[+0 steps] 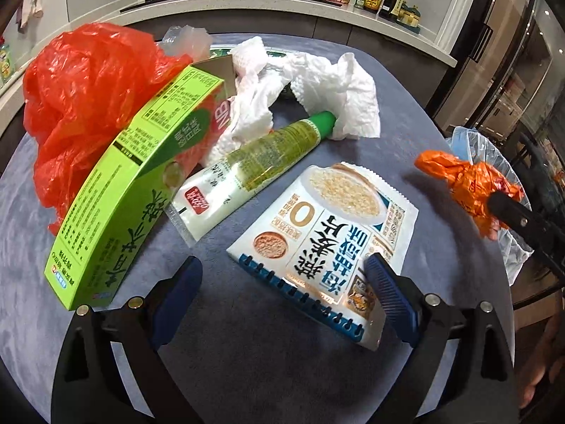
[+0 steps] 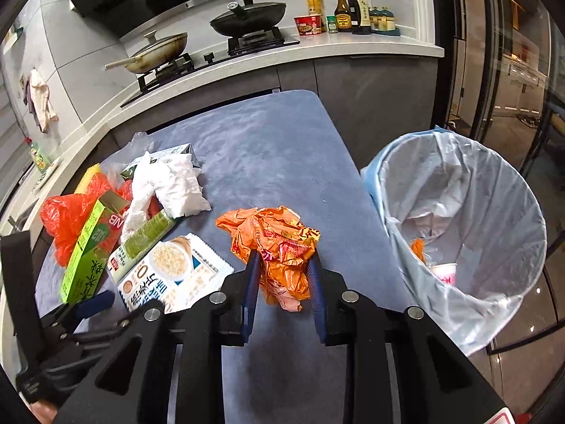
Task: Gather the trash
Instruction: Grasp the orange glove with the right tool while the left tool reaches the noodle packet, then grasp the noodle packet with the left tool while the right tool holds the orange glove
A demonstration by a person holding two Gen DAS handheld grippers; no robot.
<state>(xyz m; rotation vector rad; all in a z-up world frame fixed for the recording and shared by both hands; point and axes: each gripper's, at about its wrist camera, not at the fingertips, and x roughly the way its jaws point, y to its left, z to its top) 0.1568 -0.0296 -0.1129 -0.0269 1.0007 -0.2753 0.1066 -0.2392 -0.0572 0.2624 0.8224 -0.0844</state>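
Note:
My right gripper (image 2: 282, 258) is shut on a crumpled orange wrapper (image 2: 279, 240) and holds it just above the blue-grey table (image 2: 275, 141). In the left wrist view that wrapper (image 1: 466, 180) hangs at the right. My left gripper (image 1: 284, 265) is open low over the table, and its right finger overlaps a white oatmeal pouch (image 1: 328, 226). Beyond the pouch lie a green-and-white tube (image 1: 247, 162), a green carton (image 1: 116, 212), a red plastic bag (image 1: 88, 99) and crumpled paper towels (image 1: 317, 84).
A bin lined with a clear bag (image 2: 494, 190) stands off the table's right edge, with some trash at its bottom. A kitchen counter with a stove, pans (image 2: 247, 17) and sauce bottles (image 2: 349, 7) runs behind the table.

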